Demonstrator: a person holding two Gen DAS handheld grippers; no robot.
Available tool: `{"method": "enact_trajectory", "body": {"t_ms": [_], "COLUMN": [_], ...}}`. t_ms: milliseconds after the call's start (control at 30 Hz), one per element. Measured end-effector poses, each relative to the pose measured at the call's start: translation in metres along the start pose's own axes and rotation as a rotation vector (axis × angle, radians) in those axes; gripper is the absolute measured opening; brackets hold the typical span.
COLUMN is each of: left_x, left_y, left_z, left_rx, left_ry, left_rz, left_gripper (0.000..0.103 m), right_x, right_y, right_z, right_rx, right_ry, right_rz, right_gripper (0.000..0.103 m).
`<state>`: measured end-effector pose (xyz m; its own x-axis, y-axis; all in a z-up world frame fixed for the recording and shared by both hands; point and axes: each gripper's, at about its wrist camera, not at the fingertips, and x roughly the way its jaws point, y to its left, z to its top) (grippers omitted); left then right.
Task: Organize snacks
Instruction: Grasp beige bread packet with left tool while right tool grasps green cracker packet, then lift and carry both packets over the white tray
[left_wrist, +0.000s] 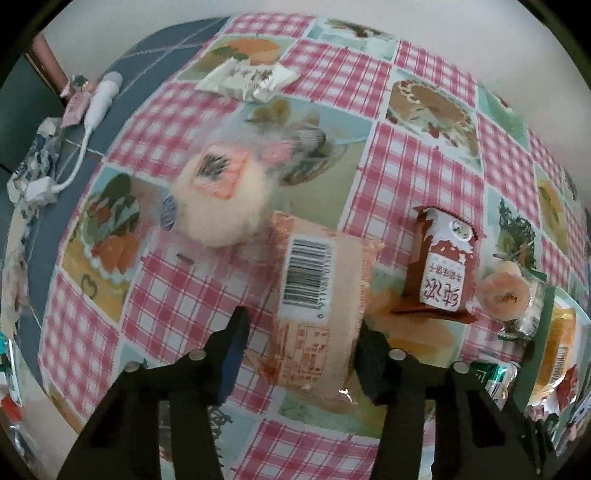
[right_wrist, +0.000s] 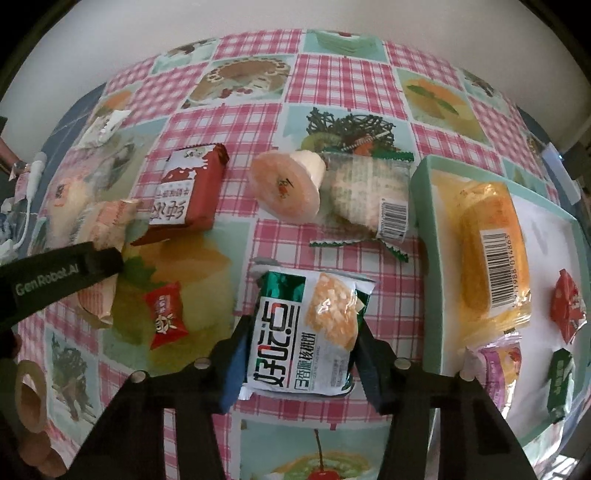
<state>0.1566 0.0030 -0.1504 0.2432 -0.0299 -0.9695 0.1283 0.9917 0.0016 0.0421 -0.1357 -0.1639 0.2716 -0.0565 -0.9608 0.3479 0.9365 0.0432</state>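
Note:
In the left wrist view my left gripper (left_wrist: 303, 332) straddles a peach-coloured snack packet (left_wrist: 317, 295) that lies barcode up on the checked tablecloth (left_wrist: 406, 177). Its right finger touches the packet's edge, while a strip of cloth shows between the left pad and the packet. My right gripper (right_wrist: 301, 328) is shut on a white and green snack packet (right_wrist: 303, 332), with both pads pressing on its sides. A mint-green tray (right_wrist: 424, 206) to the right holds a yellow cake packet (right_wrist: 487, 258), a red candy (right_wrist: 569, 306) and other small packets.
Loose on the cloth are a red-brown biscuit packet (right_wrist: 188, 192), a jelly cup (right_wrist: 284, 188), a clear-wrapped cake (right_wrist: 369, 195), a red candy (right_wrist: 164, 314) and a white packet (left_wrist: 247, 77). A white cable (left_wrist: 96, 103) lies at the table's left edge.

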Motion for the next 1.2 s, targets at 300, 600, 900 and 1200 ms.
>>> {"method": "enact_trajectory", "body": {"t_ms": [300, 600, 900, 1200], "left_x": [-0.028, -0.067, -0.083, -0.077], "left_y": [0.005, 0.019, 0.025, 0.034], "left_z": [0.000, 0.001, 0.000, 0.001], "left_rx": [-0.021, -0.043, -0.069, -0.121], "left_ry": [-0.059, -0.148, -0.188, -0.159], "left_rz": [-0.006, -0.041, -0.103, -0.167], "left_gripper": [0.048, 0.046, 0.040, 0.039], "right_x": [-0.024, -0.057, -0.073, -0.073], "right_y": [-0.014, -0.023, -0.036, -0.043], "right_z": [0.009, 0.011, 0.010, 0.010], "right_rx": [0.007, 0.034, 0.076, 0.101], "right_ry": [-0.047, -0.126, -0.155, -0.152], "right_rz": [0.032, 0.064, 0.080, 0.087], "right_gripper": [0.053, 0.053, 0.053, 0.053]}}
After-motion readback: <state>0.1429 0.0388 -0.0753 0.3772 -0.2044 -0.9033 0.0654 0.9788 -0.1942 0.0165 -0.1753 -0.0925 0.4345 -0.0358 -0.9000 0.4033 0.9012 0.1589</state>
